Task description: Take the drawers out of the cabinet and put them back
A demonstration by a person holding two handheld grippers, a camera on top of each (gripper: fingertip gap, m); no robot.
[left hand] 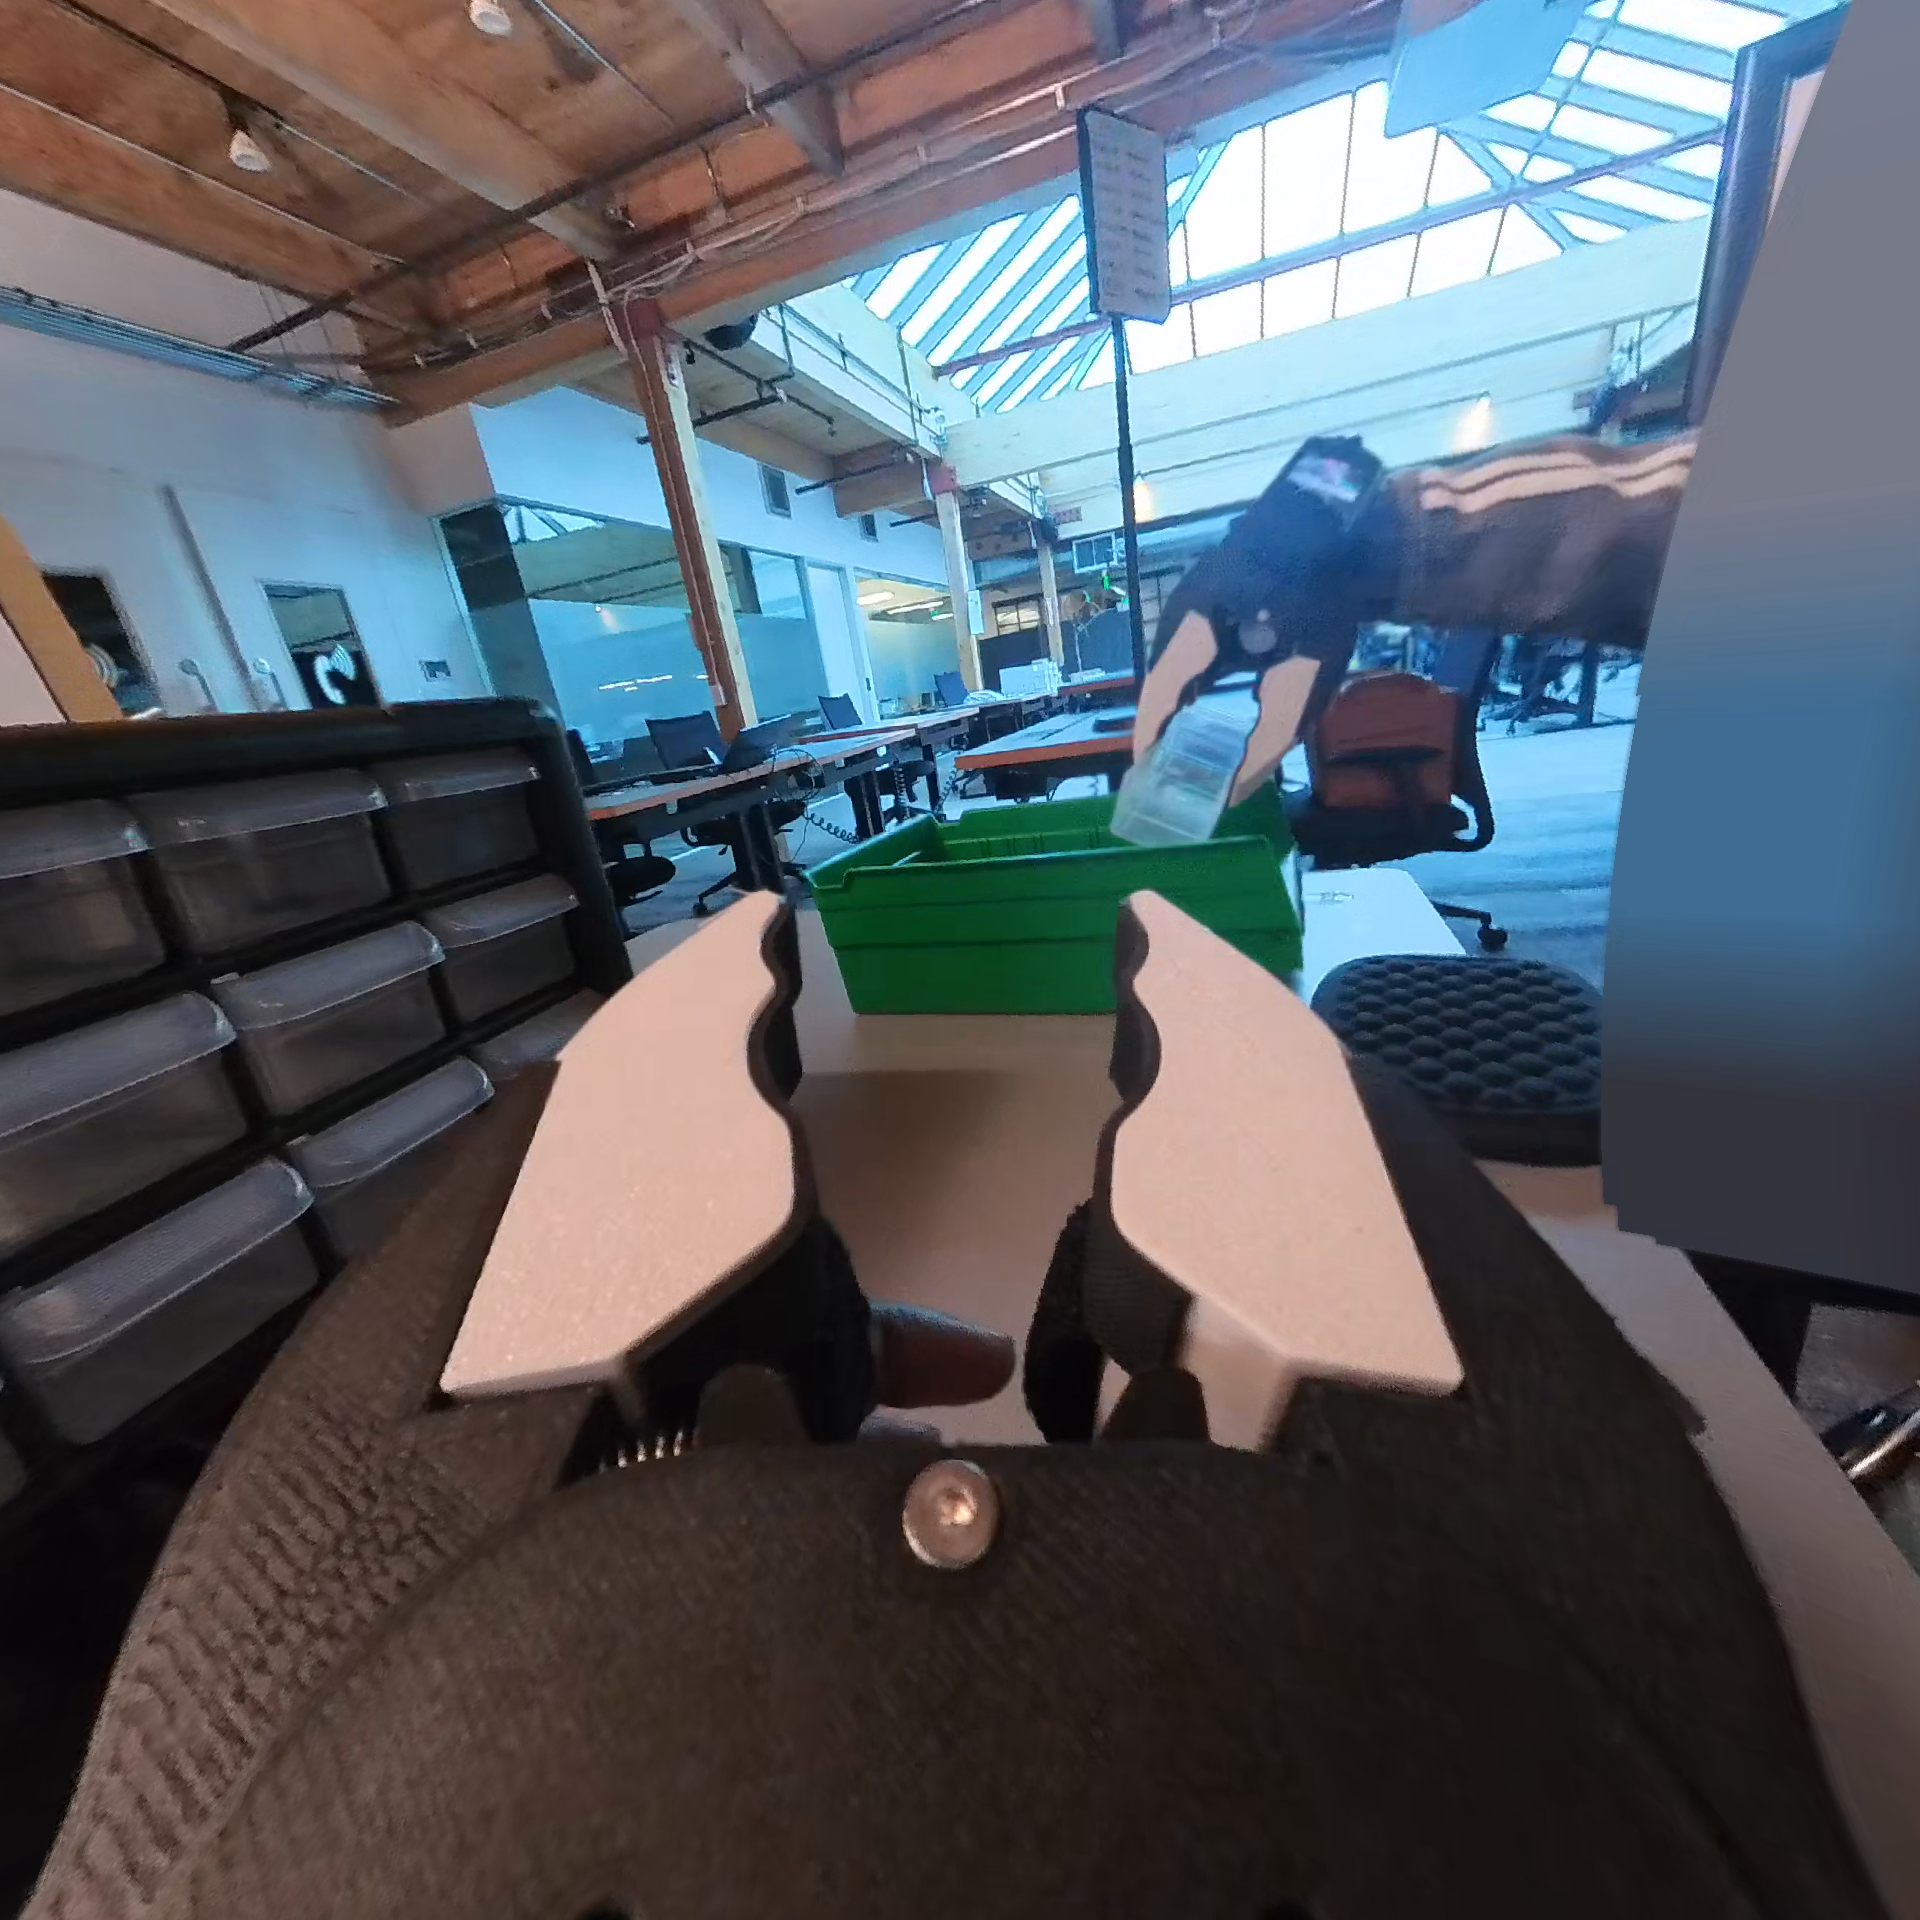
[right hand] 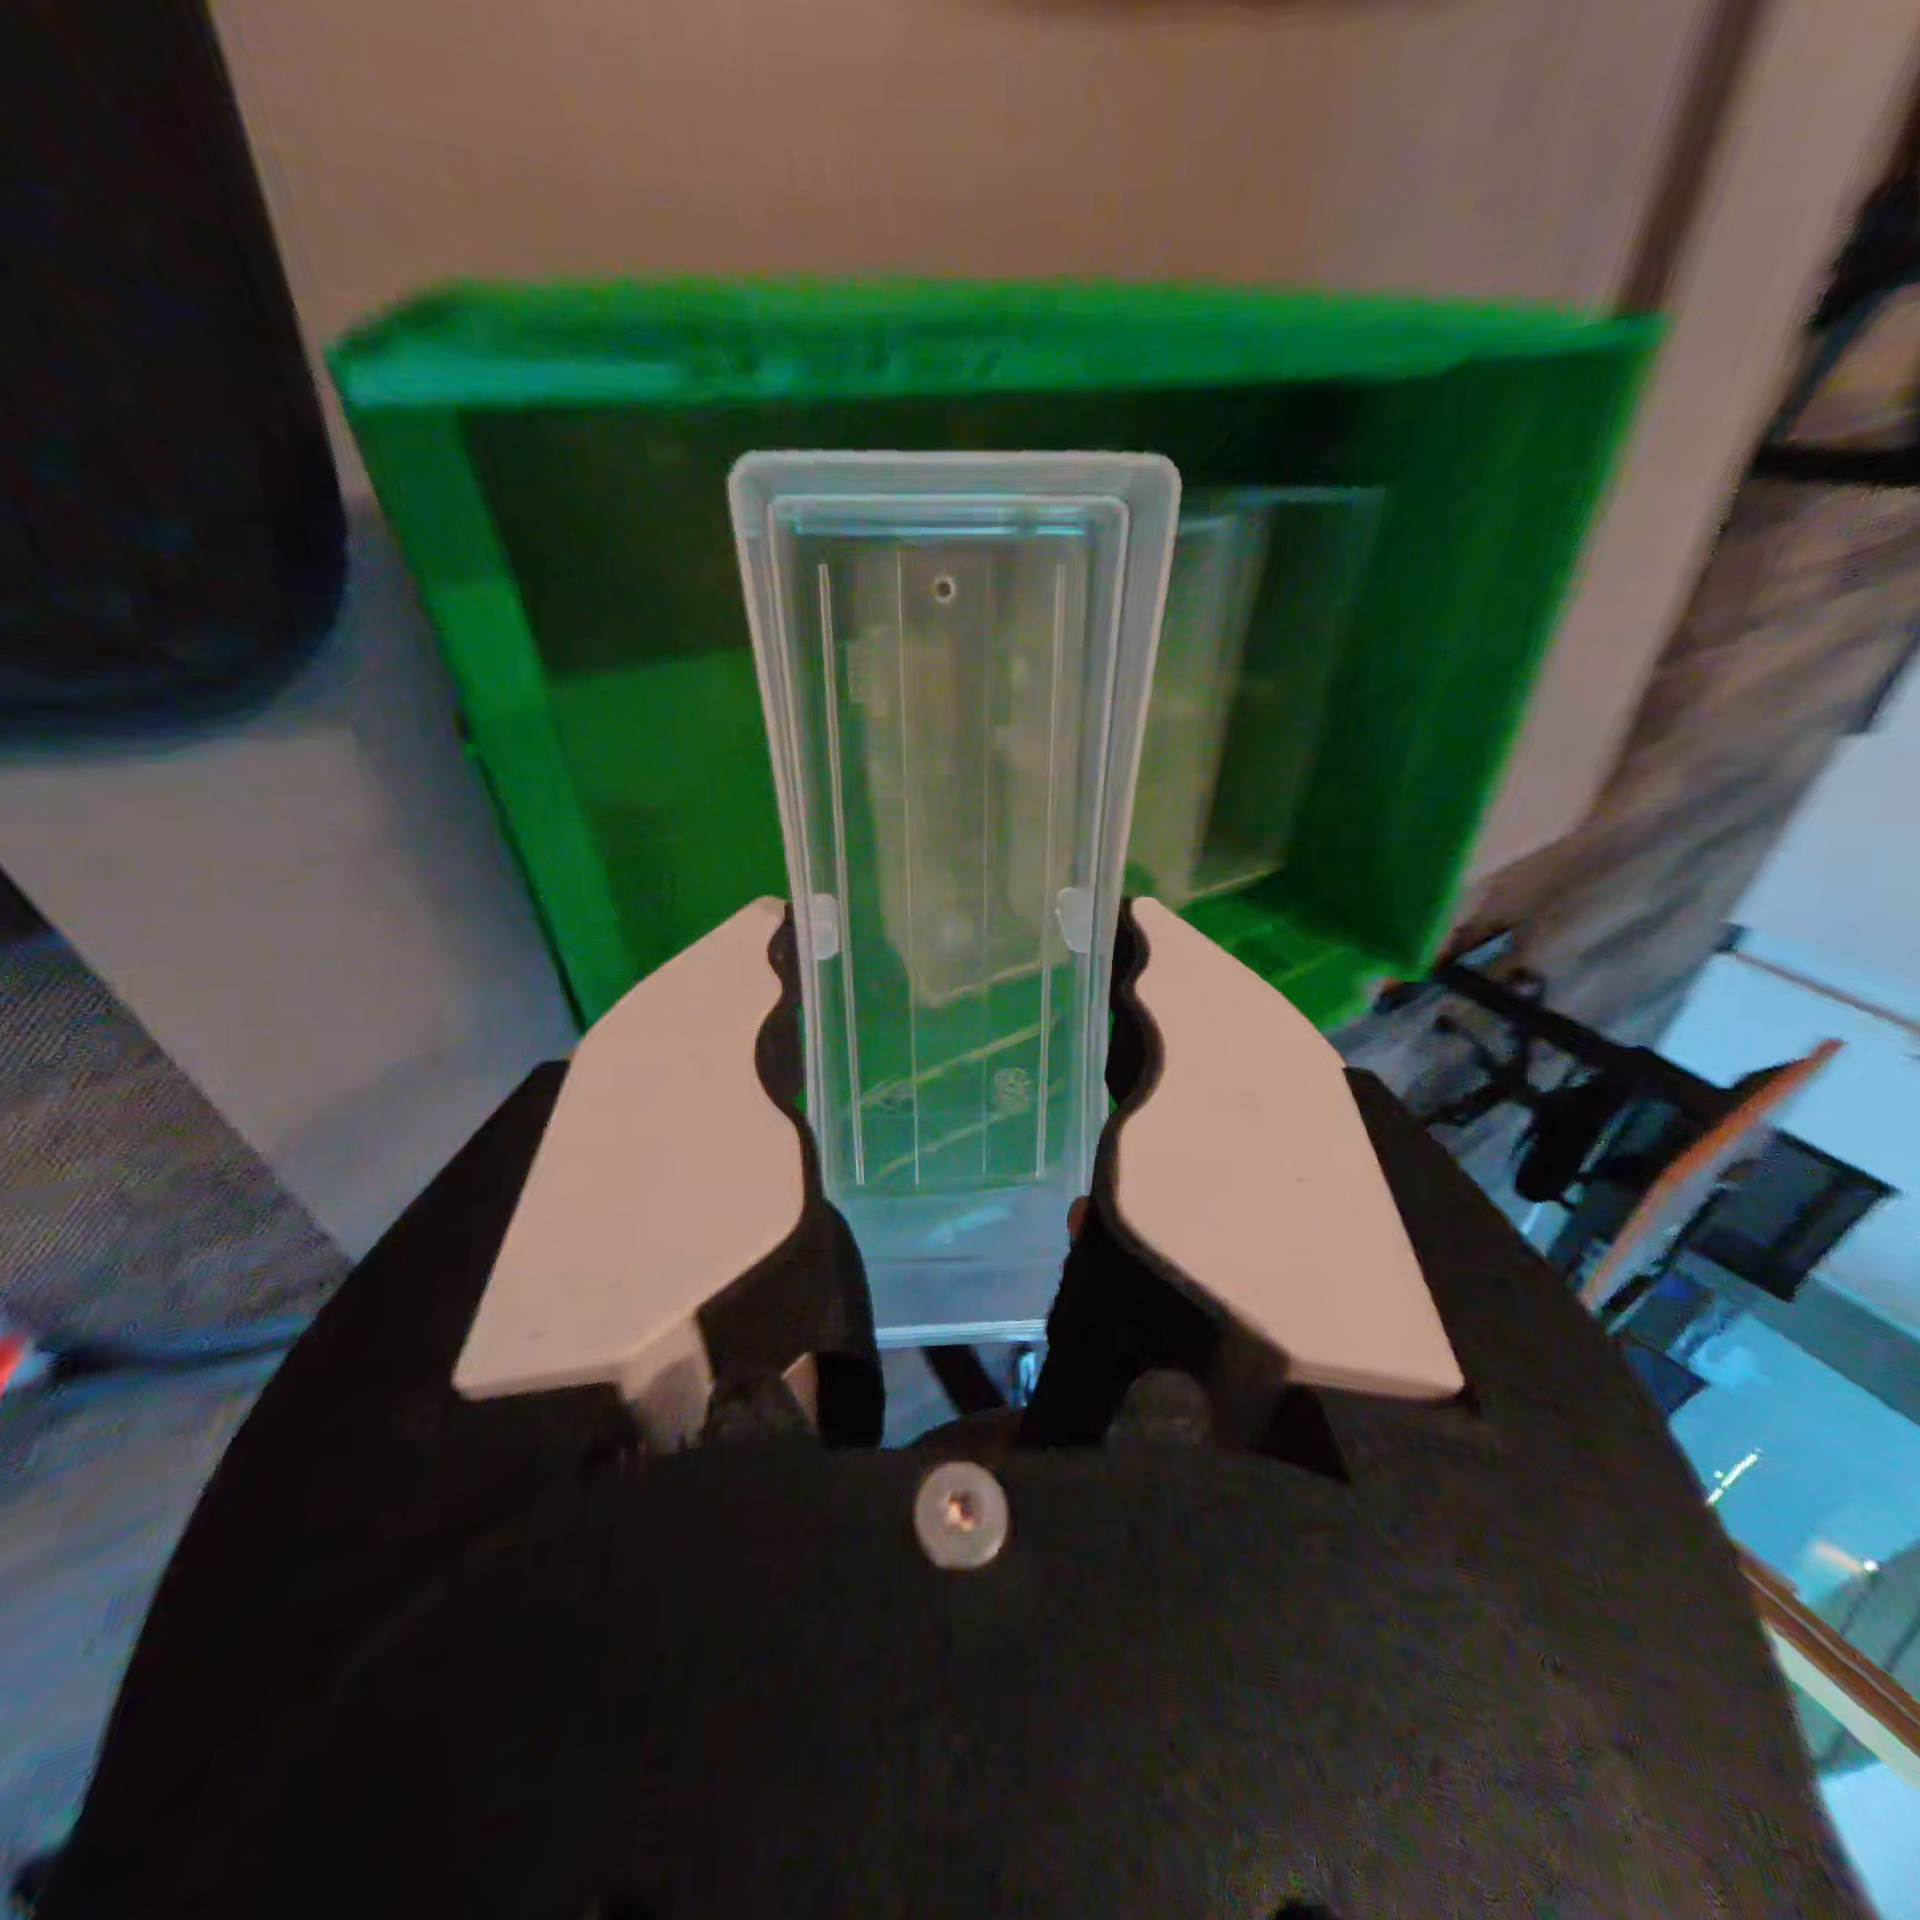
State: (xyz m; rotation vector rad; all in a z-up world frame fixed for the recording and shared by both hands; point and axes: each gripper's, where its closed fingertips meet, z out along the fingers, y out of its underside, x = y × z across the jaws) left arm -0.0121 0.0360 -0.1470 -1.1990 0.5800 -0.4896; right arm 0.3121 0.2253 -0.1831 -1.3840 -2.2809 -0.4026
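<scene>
Above the green bin (right hand: 436, 582), our right gripper (right hand: 956, 1029) pinches a clear drawer (right hand: 956, 727) by its long sides, the fingers (right hand: 665, 1132) pressed against the walls at its near end. We see it bottom-on, its far end pointing down toward the bin's open top. Holding it near one end keeps the rest free to go in first, which suits lowering it, or lifting it out; we cannot tell which from this moment alone. A second clear drawer (right hand: 1247, 717) lies inside the bin on the right, so the bin seems to serve as the holding spot for drawers taken out.

From the left wrist view, the same drawer (left hand: 1174, 774) hangs tilted in the right gripper (left hand: 1195, 790) over the bin's far right corner, and we cannot tell whether it touches the rim. Our left gripper (left hand: 951, 987) is spread and empty, held back over the white table (left hand: 935, 1164), aimed at the bin (left hand: 966, 935). It keeps clear of the right arm's path there. At the left stands the black cabinet (left hand: 312, 738), rows of drawers seated in it. A dark honeycomb pad (left hand: 1465, 1049) lies on the table to the right, near the bin.
</scene>
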